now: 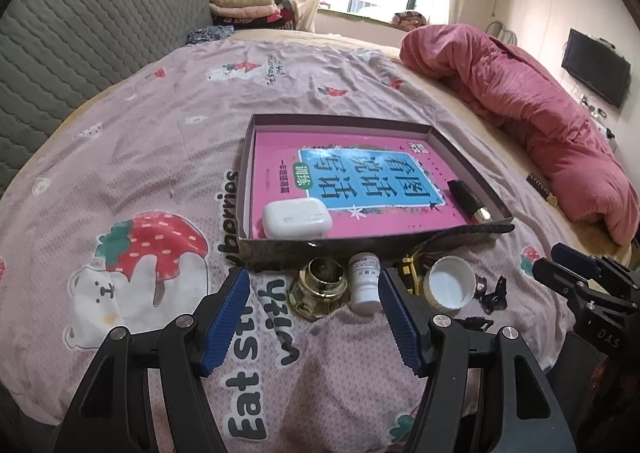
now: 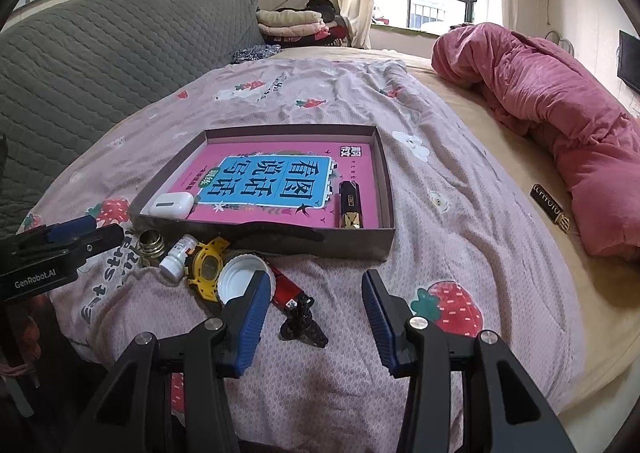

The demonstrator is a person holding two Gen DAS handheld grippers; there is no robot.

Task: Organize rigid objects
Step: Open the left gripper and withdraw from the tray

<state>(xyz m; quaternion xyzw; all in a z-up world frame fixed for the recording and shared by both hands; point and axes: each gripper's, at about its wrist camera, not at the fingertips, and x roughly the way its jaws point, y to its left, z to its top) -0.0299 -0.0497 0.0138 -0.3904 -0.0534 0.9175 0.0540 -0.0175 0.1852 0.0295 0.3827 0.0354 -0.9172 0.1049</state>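
Left wrist view: the left gripper (image 1: pixel 312 317) hangs released, its fingers flanking the glass jar (image 1: pixel 318 287) and white bottle (image 1: pixel 364 283) without touching.

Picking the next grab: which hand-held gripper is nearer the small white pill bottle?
Left. The left hand-held gripper is open right in front of the white pill bottle, bottle near its right finger. The right hand-held gripper sits off to the side, over the black clip.
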